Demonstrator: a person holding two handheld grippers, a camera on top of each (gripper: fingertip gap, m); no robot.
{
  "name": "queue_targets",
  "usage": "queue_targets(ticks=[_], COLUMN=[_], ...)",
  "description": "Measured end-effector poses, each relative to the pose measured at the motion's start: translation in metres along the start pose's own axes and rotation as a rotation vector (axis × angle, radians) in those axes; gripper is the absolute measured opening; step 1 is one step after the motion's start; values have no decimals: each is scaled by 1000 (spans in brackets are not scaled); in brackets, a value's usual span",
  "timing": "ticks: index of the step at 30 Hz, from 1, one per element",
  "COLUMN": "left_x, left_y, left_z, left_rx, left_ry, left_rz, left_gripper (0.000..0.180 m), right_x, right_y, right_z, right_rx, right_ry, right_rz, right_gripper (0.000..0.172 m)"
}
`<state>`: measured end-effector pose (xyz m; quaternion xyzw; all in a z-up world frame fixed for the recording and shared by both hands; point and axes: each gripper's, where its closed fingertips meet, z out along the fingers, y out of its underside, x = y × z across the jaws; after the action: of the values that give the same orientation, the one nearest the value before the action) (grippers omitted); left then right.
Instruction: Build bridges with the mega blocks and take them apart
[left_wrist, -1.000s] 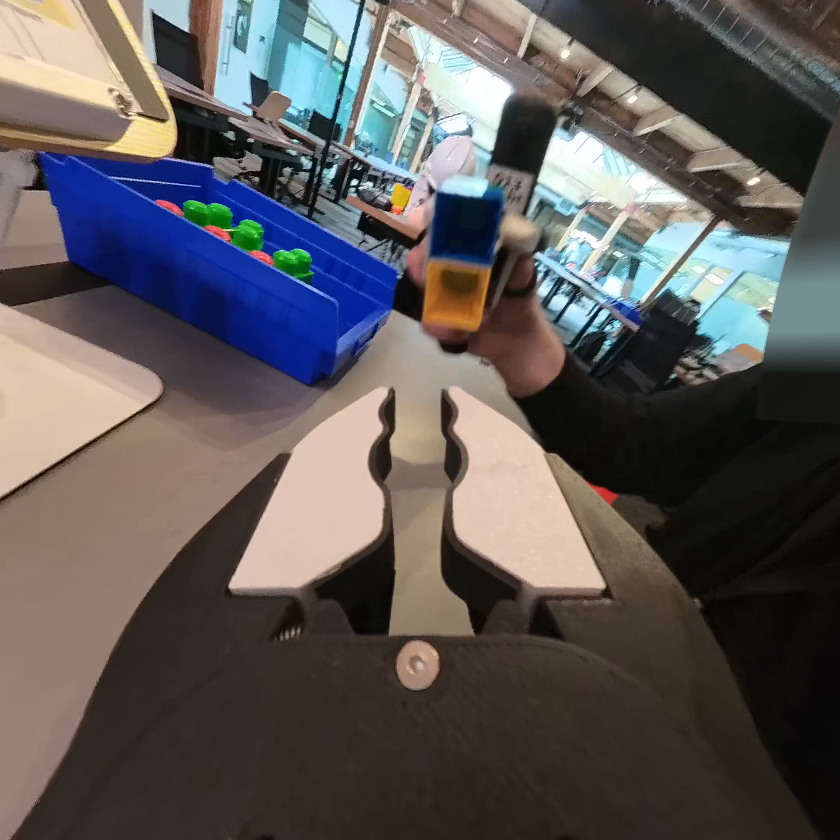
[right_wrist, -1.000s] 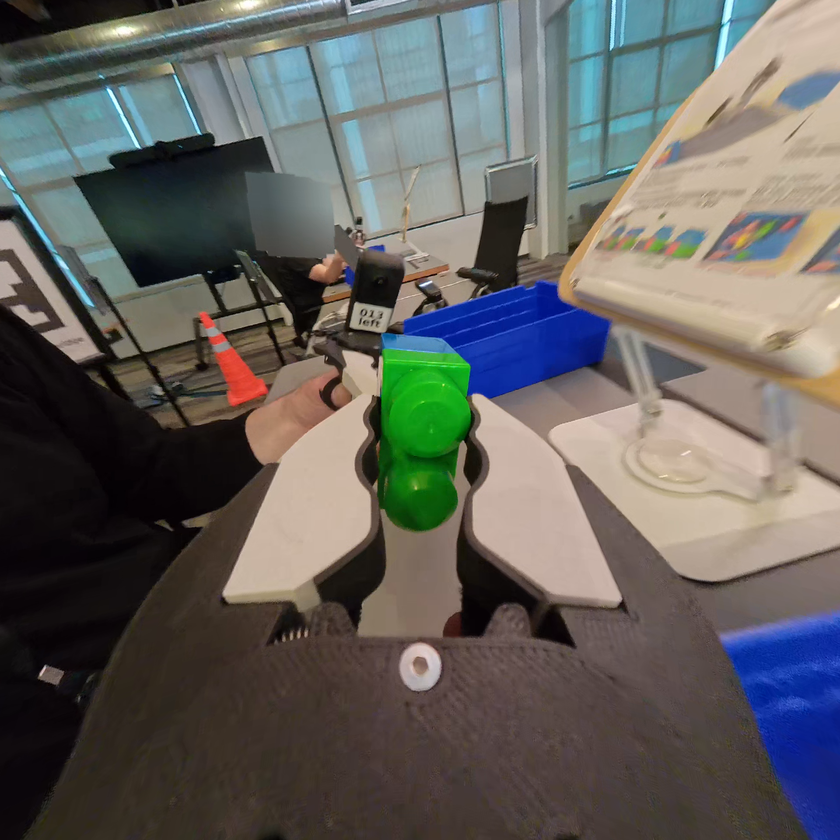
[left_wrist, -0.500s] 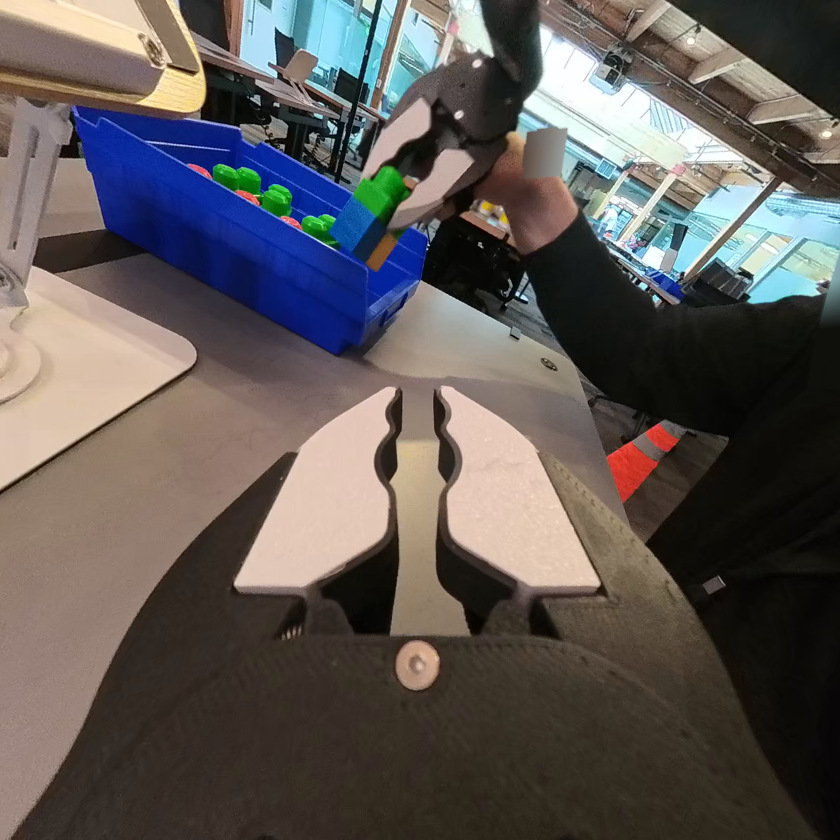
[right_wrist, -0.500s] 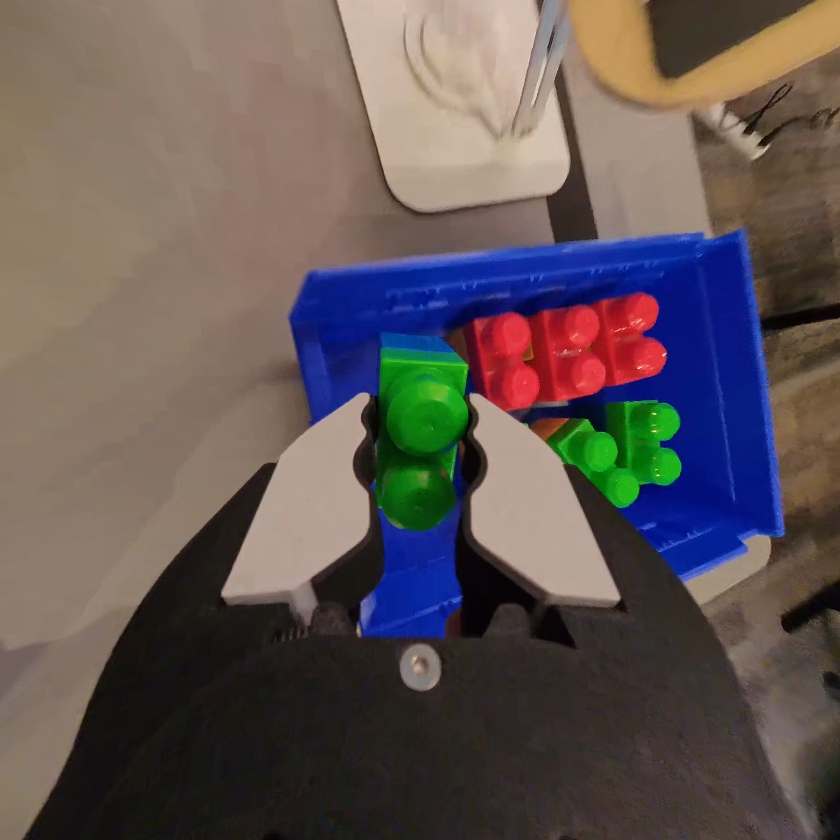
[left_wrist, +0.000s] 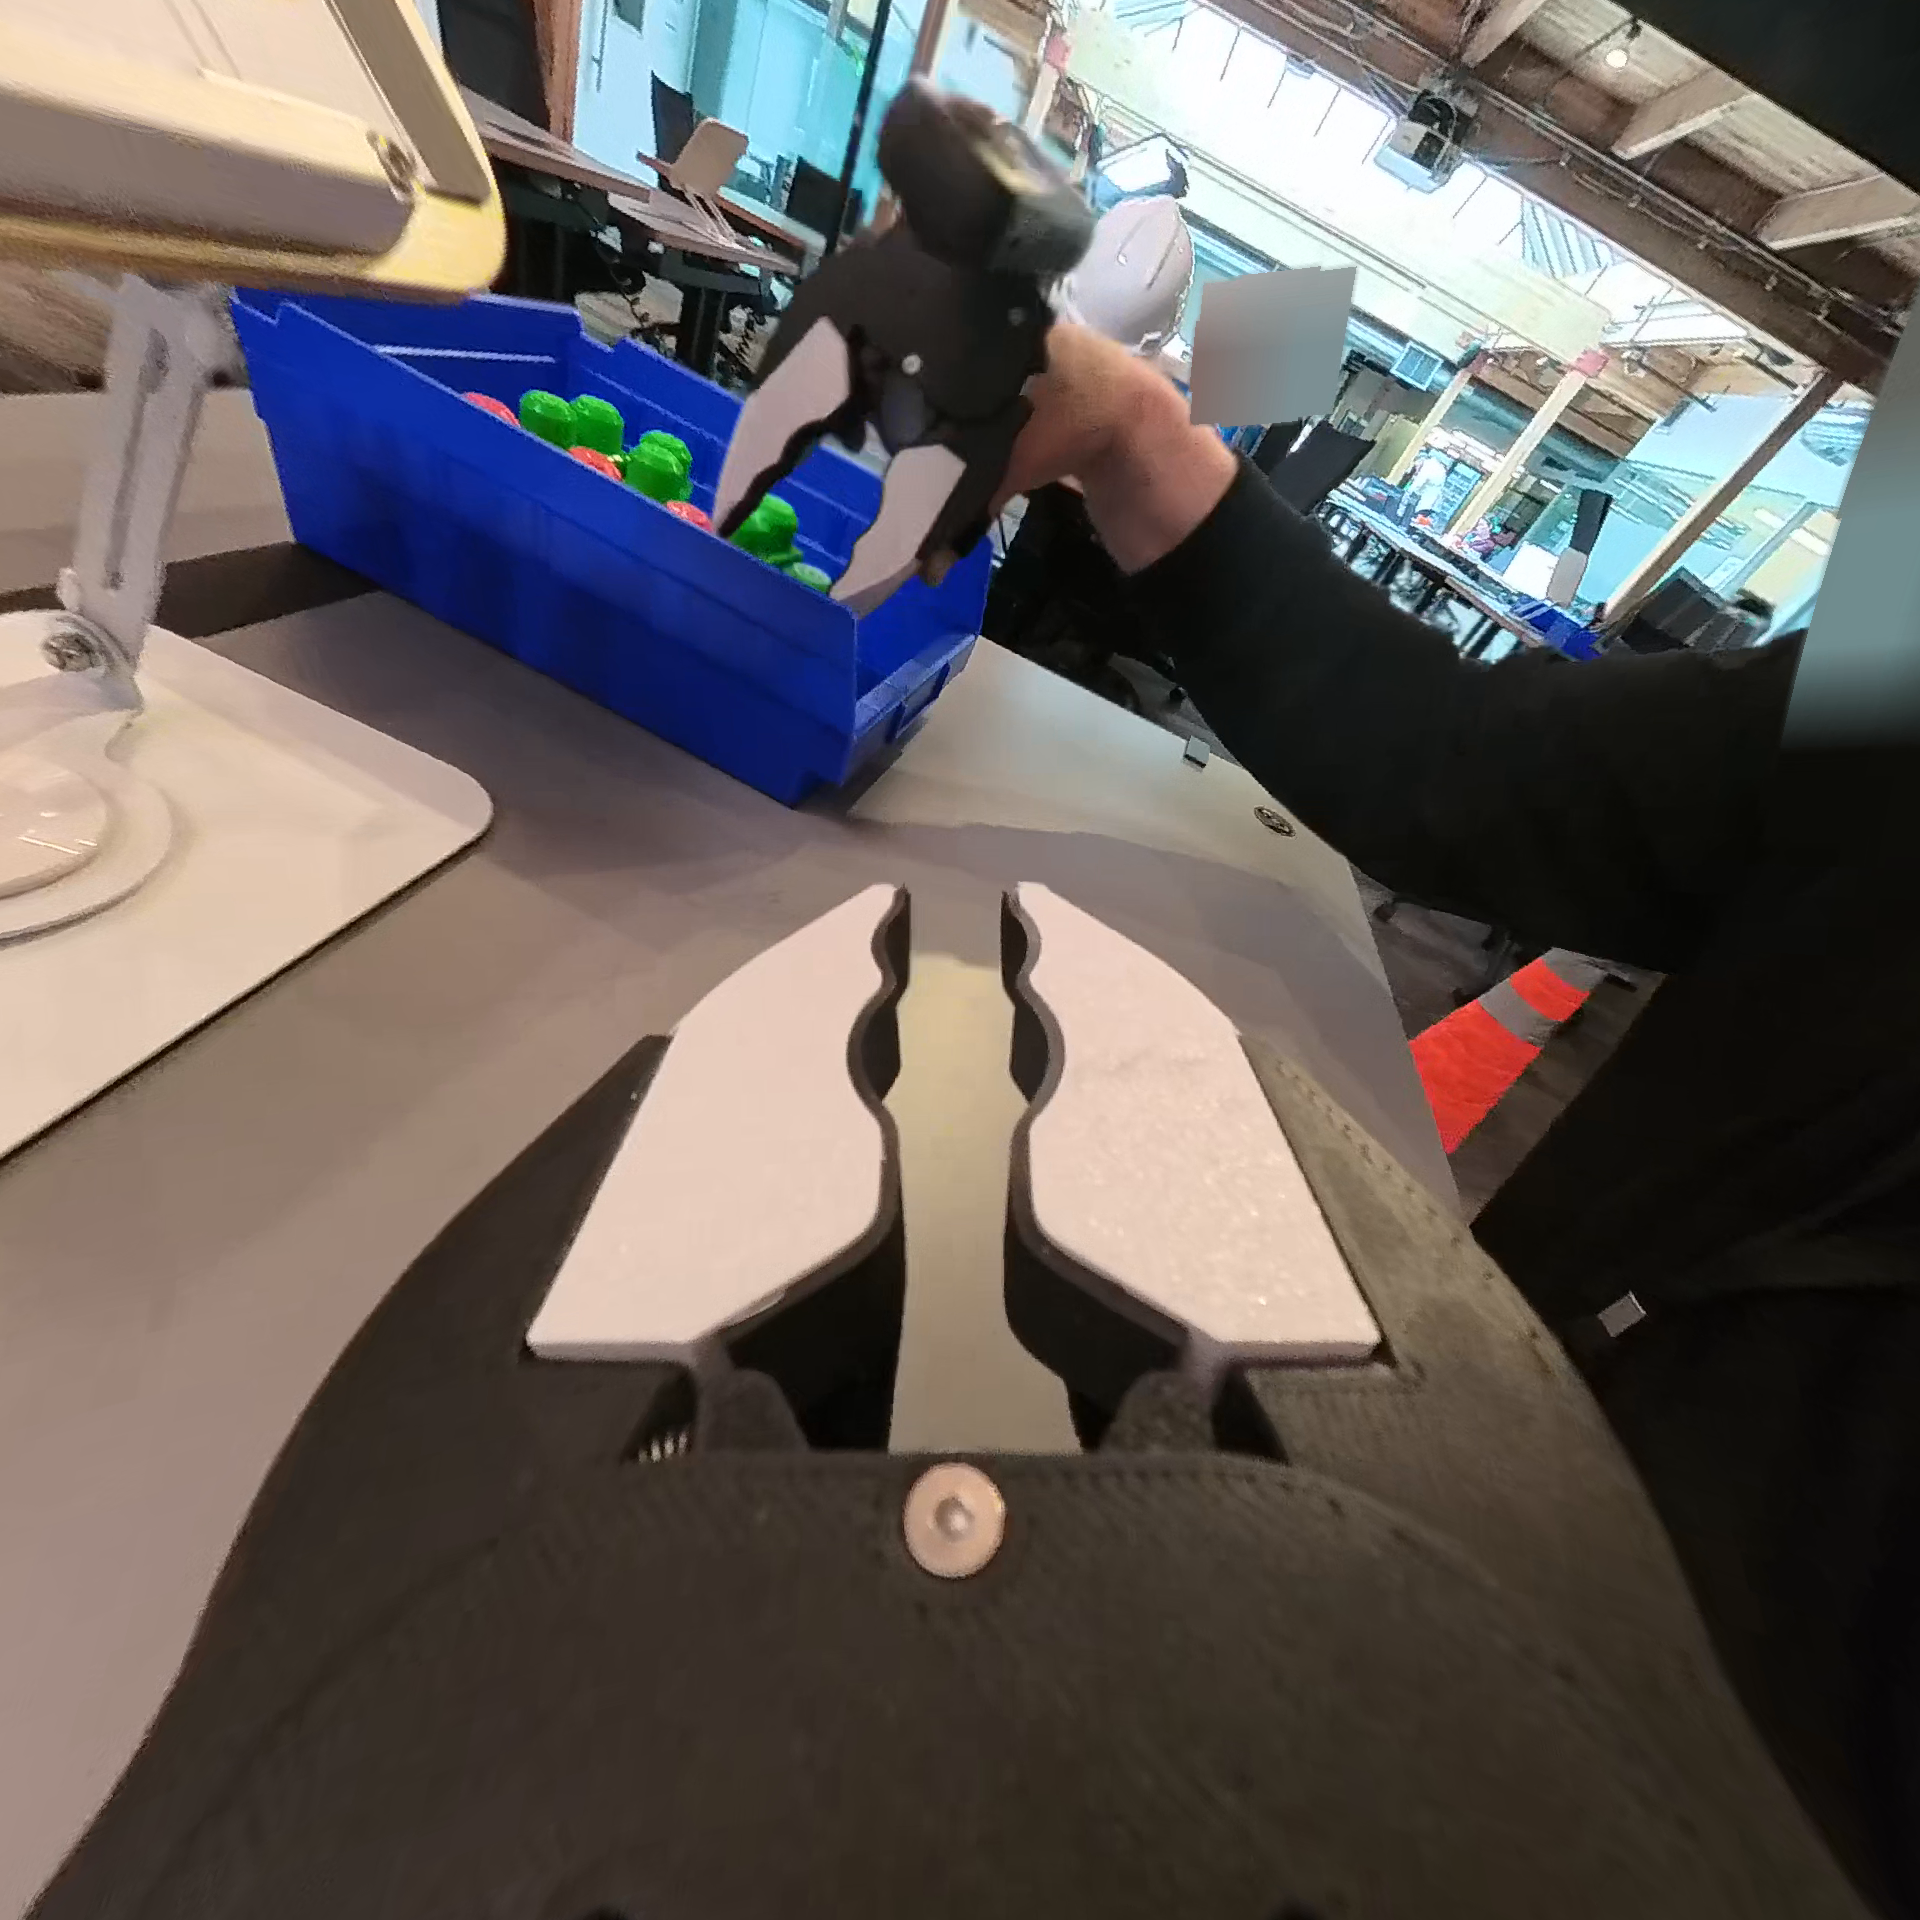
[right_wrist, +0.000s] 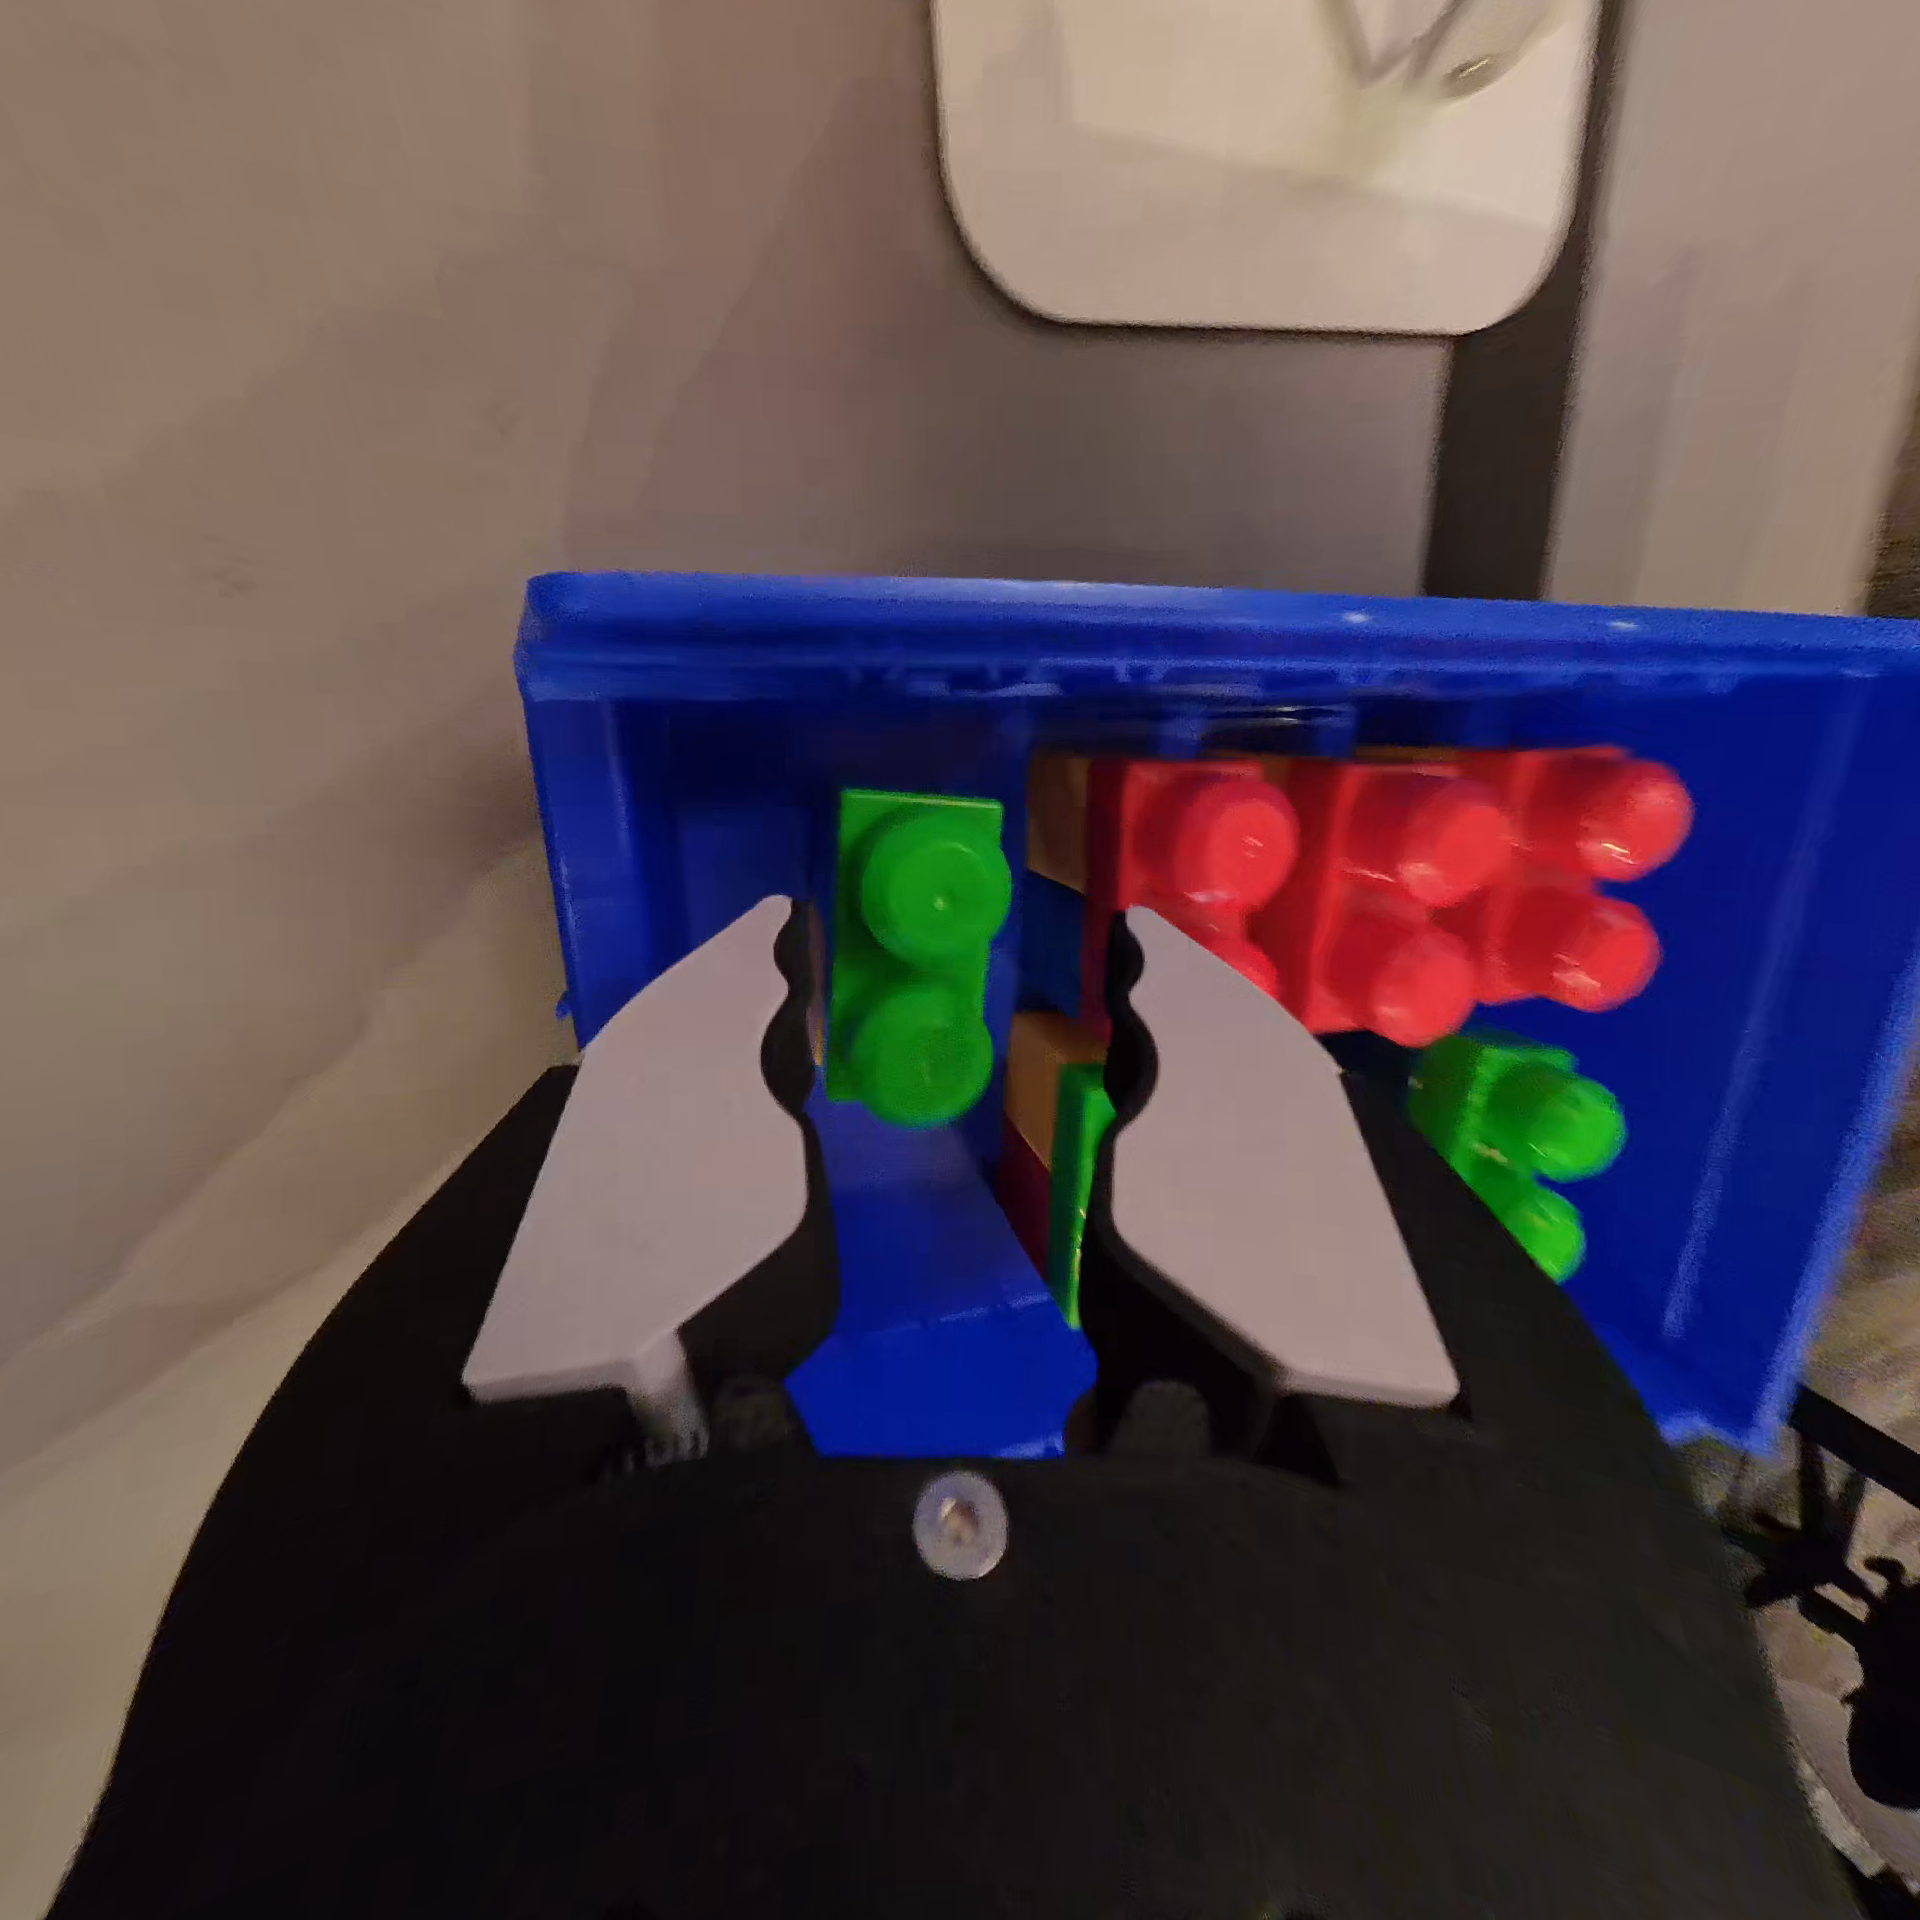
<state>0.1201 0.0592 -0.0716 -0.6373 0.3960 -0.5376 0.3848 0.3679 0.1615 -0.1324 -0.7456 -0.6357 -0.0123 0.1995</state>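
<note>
Right wrist view has me pointing straight down into the blue plastic storage bin (right_wrist: 1143, 623) on the grey table (right_wrist: 312, 416). My right gripper (right_wrist: 951, 935) has its fingers spread wide, and the green two-stud plastic block (right_wrist: 914, 956) sits between them inside the bin. There's clear space on its right side and my pads aren't pressing on it, so I'm holding nothing. Next to it are chunky red studded blocks (right_wrist: 1392, 883) and another green block (right_wrist: 1517, 1132), with some brown and blue bits wedged underneath.

My left gripper (left_wrist: 951, 904) hovers over the bare table, fingers only a narrow slit apart with nothing in there.

Handling-wise, I'd guess these blocks are light, hollow, rigid plastic. They look smooth and glossy, so probably a bit slippery, but not fragile. I reckon the best grab is across the flat long sides of the body, below the studs. Pinching the round studs looks like it'd let the block twist or pop out.
</note>
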Motion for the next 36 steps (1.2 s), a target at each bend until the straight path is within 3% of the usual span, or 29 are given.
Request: queue_targets(ticks=[2,4,7,8,12,15,18,23,25,28,31,33,36], left_x=[0,-13,-46,-59,-112,-170,-236,-310,-324,-336,-344,-349,-349], left_y=[-8,-17,-36,-42,-71,-81,-58,-4,7,3,-1,-5,4], left_z=[-15,-43,-102,-123,-190,-216,-218,-223,-222,-220,-233,-244,-233], left_rx=[8,-12,-44,-71,-165,-249,-401,-616,-648,-613,-670,-701,-640], left_ry=[-38,-170,-424,-509,-774,-894,-907,-920,-909,-908,-974,-1034,-956], left_rz=[40,116,201,210,279,225,52,-107,-126,-137,-130,-97,-191], left_gripper=[18,20,25,28,29,43,55,68,68,59,51,55,66], right_x=[5,-3,-40,-55,-116,-149,-169,-183,-184,-181,-180,-182,-185], right_y=[-5,-19,-41,-50,-91,-122,-146,-151,-149,-148,-147,-145,-143], right_z=[-28,-60,-88,-90,-71,-44,-19,11,17,17,17,18,20], right_rx=[57,169,303,335,466,560,651,612,611,636,650,644,641], right_ry=[91,160,189,177,87,11,-87,-138,-158,-176,-180,-183,-193], right_rz=[9,5,-45,-57,-89,-79,-31,-47,-30,-15,-21,-26,-34], right_gripper=[55,49,19,9,5,3,4,3,3,2,2,2,2])
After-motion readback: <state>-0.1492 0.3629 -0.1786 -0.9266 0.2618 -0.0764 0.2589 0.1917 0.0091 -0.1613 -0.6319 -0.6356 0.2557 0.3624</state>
